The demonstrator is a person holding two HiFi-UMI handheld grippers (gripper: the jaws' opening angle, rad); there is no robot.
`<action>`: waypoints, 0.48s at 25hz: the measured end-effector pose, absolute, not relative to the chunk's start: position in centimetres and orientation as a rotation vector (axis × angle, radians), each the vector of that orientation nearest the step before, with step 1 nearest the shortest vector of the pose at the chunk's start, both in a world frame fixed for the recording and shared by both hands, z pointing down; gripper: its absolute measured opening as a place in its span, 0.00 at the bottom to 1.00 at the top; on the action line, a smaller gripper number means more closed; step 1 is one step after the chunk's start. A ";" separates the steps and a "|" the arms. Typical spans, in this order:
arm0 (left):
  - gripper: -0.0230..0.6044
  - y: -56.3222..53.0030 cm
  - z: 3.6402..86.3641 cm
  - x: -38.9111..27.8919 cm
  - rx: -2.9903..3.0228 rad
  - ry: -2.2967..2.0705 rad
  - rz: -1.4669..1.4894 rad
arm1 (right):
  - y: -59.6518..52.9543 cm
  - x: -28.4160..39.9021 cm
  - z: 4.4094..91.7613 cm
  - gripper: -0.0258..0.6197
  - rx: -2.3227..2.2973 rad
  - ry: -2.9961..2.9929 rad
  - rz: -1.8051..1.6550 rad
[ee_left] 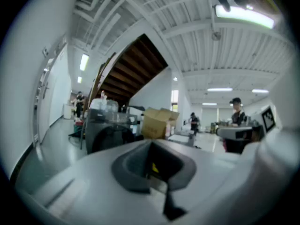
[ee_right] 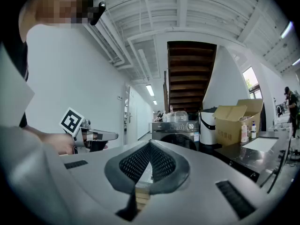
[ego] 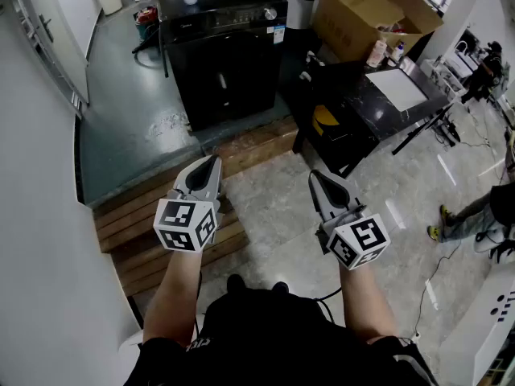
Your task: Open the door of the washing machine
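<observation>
The dark washing machine (ego: 228,59) stands on the green floor well ahead of me, its front door (ego: 224,83) closed. It also shows in the left gripper view (ee_left: 104,136) and the right gripper view (ee_right: 174,134), small and distant. My left gripper (ego: 212,162) and right gripper (ego: 315,176) are held side by side at waist height, both pointing toward the machine and far from it. Each is shut with nothing between the jaws, as both gripper views show: left gripper (ee_left: 153,146), right gripper (ee_right: 150,145). The right gripper view also catches the left gripper (ee_right: 102,136).
A low wooden step (ego: 165,219) lies between me and the green floor. A white wall (ego: 40,215) runs along the left. Right of the machine stand a black table (ego: 366,103) and an open cardboard box (ego: 374,14). A person (ego: 483,215) sits at the right.
</observation>
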State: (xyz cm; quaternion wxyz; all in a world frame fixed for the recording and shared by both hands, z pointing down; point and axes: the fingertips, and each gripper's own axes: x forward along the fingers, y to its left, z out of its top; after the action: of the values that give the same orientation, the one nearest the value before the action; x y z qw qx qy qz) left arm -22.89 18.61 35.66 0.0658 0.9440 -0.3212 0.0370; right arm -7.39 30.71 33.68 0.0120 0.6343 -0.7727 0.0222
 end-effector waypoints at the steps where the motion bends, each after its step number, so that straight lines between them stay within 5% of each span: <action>1: 0.05 18.8 35.7 -22.8 2.846 -0.970 0.115 | 30.9 -7.2 33.8 0.03 1.987 -2.407 0.073; 12: 0.05 22.4 36.9 -20.4 2.832 -0.965 0.149 | 34.4 -6.4 34.0 0.03 1.968 -2.471 0.113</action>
State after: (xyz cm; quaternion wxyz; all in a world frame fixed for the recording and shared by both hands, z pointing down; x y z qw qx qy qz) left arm -20.40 22.37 36.94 0.0729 0.9429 -0.3213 0.0495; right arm -6.45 34.44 34.04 -0.0094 0.6225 -0.7817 0.0357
